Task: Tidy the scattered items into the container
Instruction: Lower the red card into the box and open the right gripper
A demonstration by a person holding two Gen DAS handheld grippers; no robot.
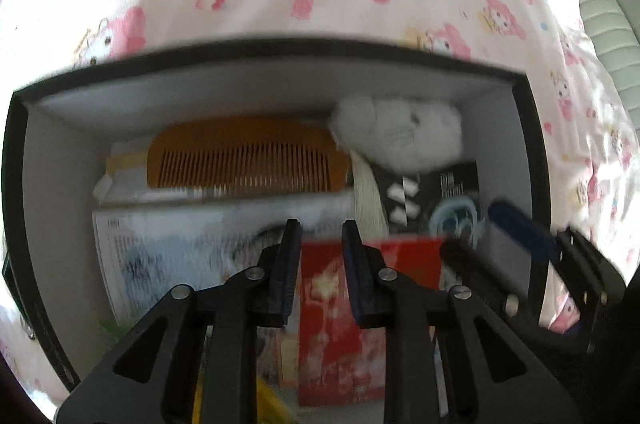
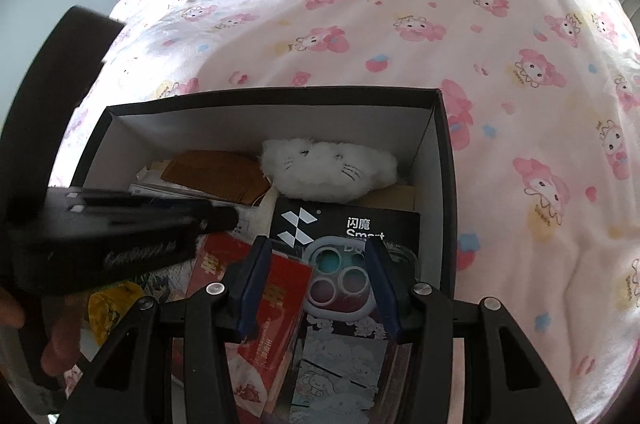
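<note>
Both grippers hang over the black box (image 2: 444, 159) on the pink bedsheet (image 2: 400, 23), left gripper (image 1: 320, 244) and right gripper (image 2: 316, 264) jaws spread and empty, with the comb (image 1: 244, 159) at 11 o'clock and plush cat (image 2: 328, 167) at 12 inside (red envelope (image 1: 340, 304) right below).

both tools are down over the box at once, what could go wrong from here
The left tool and right tool hang open and close together over the black box, so they could knock into each other. The box is already crowded; a careless move might catch the red envelope or tip the wooden comb, which leans on stacked papers. The white plush toy looks light and could be dragged out.
</note>
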